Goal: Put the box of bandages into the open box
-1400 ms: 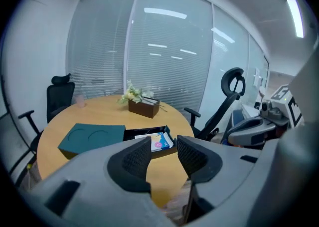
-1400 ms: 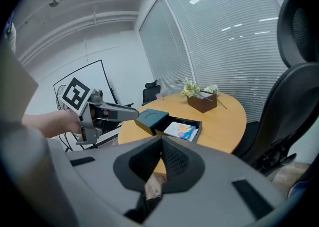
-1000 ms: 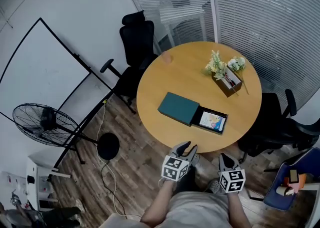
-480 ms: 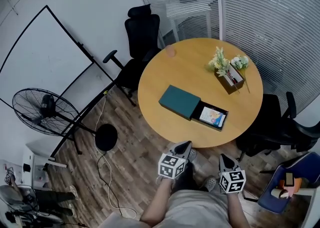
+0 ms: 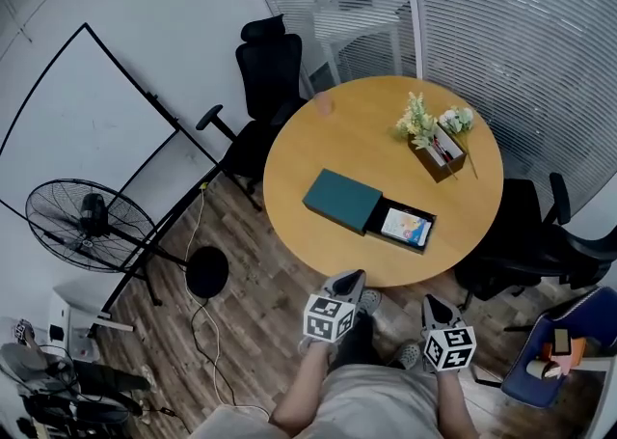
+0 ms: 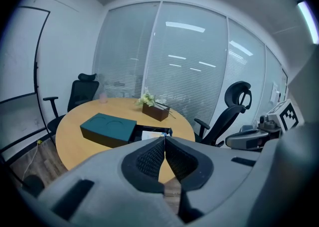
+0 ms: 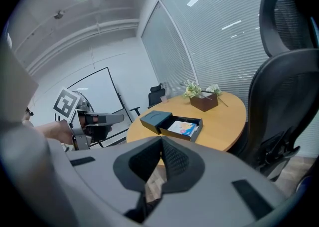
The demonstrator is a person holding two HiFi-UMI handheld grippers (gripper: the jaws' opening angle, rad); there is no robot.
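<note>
On the round wooden table [image 5: 328, 152] lies a shallow black open box [image 5: 432, 226]. A colourful box of bandages [image 5: 405, 227] lies flat inside it. A teal lid [image 5: 342, 201] rests against the open box's left side. Both grippers hang off the table's near edge, close to the person's body. My left gripper [image 5: 351, 277] is shut with nothing between its pads [image 6: 152, 157]. My right gripper [image 5: 431, 301] is also shut and holds nothing. The right gripper view shows the bandages [image 7: 182, 127] in the black box [image 7: 197, 129] beyond the closed jaws.
A brown planter with flowers [image 5: 436, 152] and a small pink cup [image 5: 325, 104] stand at the table's far side. Black office chairs [image 5: 265, 70] [image 5: 530, 234] flank the table. A floor fan [image 5: 87, 230] and a whiteboard [image 5: 77, 128] are at the left.
The left gripper's jaws stood apart one second ago and are now closed together. Both grippers stay in place near the body. The box and lid have not moved.
</note>
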